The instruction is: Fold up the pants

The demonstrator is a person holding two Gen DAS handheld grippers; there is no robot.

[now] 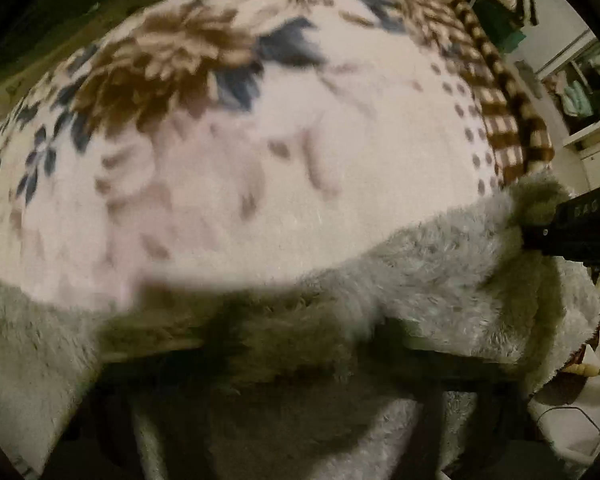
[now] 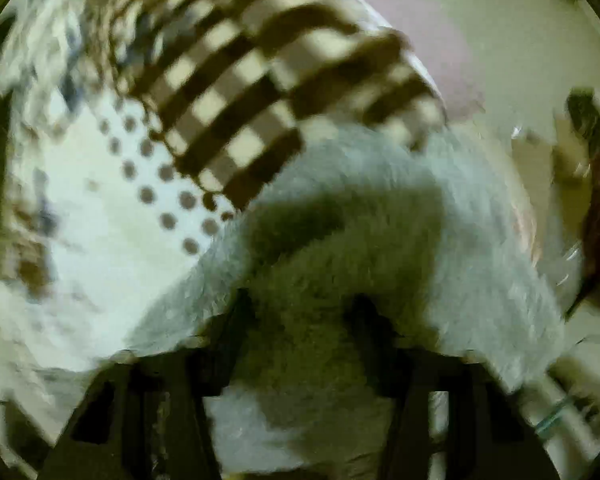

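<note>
Pants (image 1: pixel 440 264), fluffy grey, lie bunched along near edge of floral blanket (image 1: pixel 260 160). Right gripper (image 2: pixel 300 320) clamped on pile fold; left gripper (image 1: pixel 284 344) pinching grey fleece too. Step, by my read: grabbing edge for fold. Next: lift together, carry across. Blanket open beyond; checked border (image 2: pixel 228 120) marks far limit.

Pants (image 1: pixel 420 264) on blanket (image 1: pixel 260 180)

I am working in a home bedroom: a floral fleece blanket (image 1: pixel 228 128) with a brown checked border (image 2: pixel 236 120) is covering the bed, and an open wardrobe (image 1: pixel 576 96) is showing hanging clothes.
</note>
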